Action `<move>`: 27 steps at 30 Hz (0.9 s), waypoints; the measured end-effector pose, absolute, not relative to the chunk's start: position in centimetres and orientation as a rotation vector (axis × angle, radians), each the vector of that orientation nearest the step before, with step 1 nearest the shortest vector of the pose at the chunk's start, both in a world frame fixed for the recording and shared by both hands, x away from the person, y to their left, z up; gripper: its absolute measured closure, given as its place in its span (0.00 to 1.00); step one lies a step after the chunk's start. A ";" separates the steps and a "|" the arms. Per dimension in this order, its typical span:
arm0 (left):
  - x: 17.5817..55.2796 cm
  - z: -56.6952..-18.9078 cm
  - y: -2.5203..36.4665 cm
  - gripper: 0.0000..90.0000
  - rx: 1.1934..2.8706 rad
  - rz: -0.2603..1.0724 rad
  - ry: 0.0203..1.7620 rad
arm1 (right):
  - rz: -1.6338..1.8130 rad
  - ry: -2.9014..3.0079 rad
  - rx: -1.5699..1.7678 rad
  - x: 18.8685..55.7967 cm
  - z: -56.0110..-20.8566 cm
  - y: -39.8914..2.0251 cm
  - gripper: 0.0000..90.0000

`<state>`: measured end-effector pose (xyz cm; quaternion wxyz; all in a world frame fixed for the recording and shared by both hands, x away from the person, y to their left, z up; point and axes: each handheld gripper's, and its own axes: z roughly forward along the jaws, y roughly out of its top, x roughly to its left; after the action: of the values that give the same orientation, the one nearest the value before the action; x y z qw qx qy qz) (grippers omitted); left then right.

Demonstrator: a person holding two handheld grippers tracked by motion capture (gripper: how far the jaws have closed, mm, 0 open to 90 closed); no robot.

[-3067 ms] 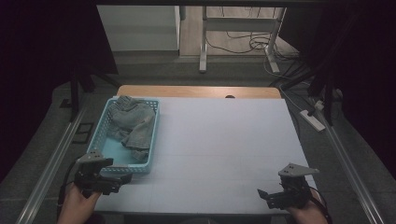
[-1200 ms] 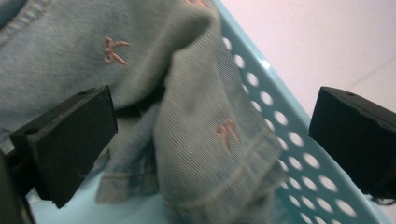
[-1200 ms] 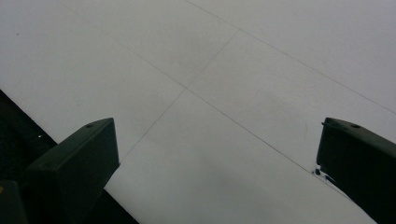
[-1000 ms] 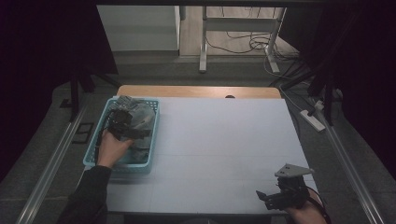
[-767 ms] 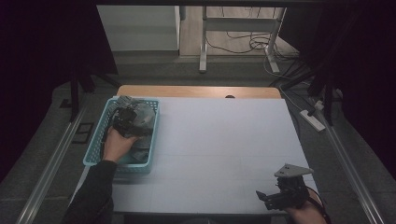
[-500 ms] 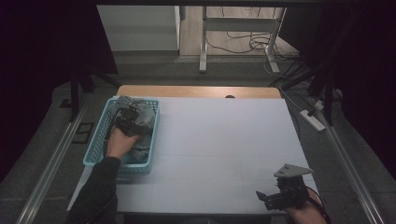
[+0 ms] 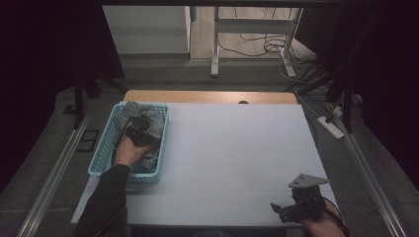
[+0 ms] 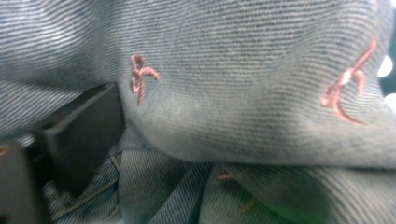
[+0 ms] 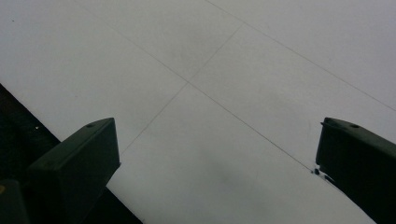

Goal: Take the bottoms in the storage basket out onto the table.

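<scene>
While the person reaches into the basket, the scene reads thus:
Left tool [image 7: 140,129]: at 9 o'clock on the tabletop [image 7: 237,163], down in the blue basket [image 7: 101,157]; its jaws have just been closing, one dark jaw beside a fold of cloth, grip not yet clear.
Denim garment [image 8: 261,107]: bunched in the basket, grey-blue with small pink stitched marks, right against the left tool.
Right tool [image 7: 295,210]: at 5 o'clock near the tabletop's edge, jaws wide apart, holding nothing.

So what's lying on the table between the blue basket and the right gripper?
Nothing: in the high view the white table is bare between the blue basket and the right gripper. The right gripper view shows bare tabletop ahead too.
</scene>
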<state>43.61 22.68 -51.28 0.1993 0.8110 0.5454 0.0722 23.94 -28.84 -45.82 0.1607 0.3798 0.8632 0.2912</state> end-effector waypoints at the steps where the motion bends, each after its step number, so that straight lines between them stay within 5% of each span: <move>1: 43.6 -51.3 22.8 0.15 2.266 0.193 1.524 | 0.832 2.466 1.086 24.0 -45.8 -28.8 0.00; 12: 43.1 -50.8 23.6 0.71 2.212 0.126 1.537 | 0.821 2.473 1.082 23.9 -45.8 -28.8 0.00; 27: 42.7 -48.2 23.9 0.84 2.190 0.170 1.505 | 0.831 2.468 1.060 23.8 -45.8 -28.7 0.00</move>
<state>42.68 23.93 -48.18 0.2370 0.7991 0.5491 0.0622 23.78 -28.75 -45.75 0.1643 0.3720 0.8658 0.2917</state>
